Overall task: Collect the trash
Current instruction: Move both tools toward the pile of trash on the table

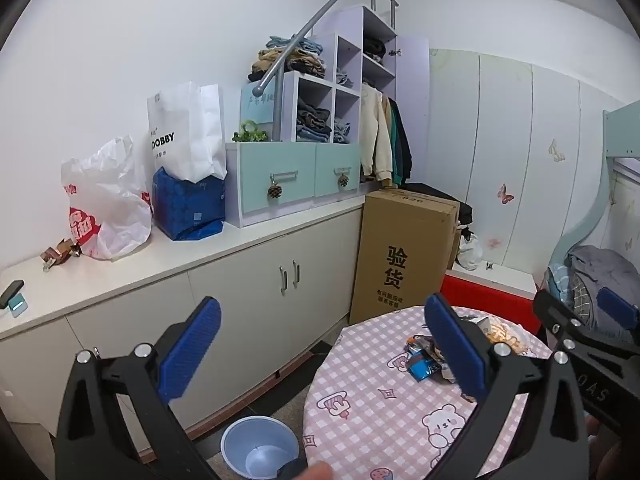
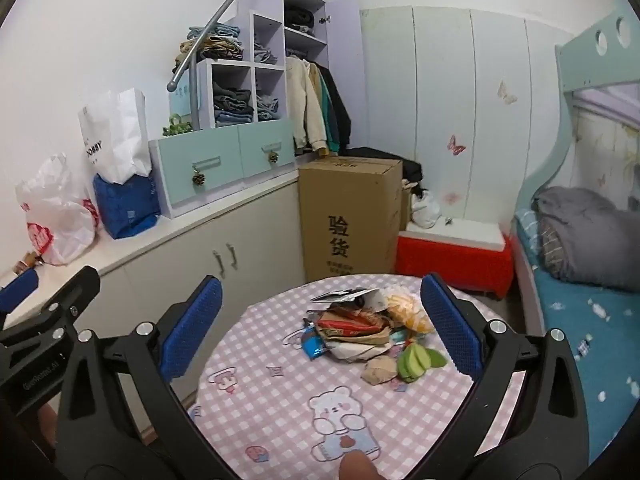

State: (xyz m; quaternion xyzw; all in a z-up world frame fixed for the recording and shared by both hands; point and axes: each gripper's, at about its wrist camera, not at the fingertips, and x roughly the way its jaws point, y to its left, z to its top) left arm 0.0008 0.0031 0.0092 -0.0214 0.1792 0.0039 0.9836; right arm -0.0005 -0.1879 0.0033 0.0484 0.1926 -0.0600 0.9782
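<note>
- Right hand-held gripper [image 2: 320, 328] hangs wide open over the table [image 2: 280, 420]; left hand-held gripper [image 1: 320, 344] gapes too, empty.
- Trash pile [image 2: 360, 332] sits mid-table: light, crinkly, slippery wrappers. Pinch a loose edge.
- Bin [image 1: 260, 450] waits on the floor beside the table.

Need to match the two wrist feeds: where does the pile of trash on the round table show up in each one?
Left wrist view: pile of trash at lower right, on the checked round table, partly hidden behind the hand-held gripper's right finger.
Right wrist view: pile of trash at lower centre, in full view between the open fingers.
Shared landmark: the tall cardboard box just behind the table.
</note>
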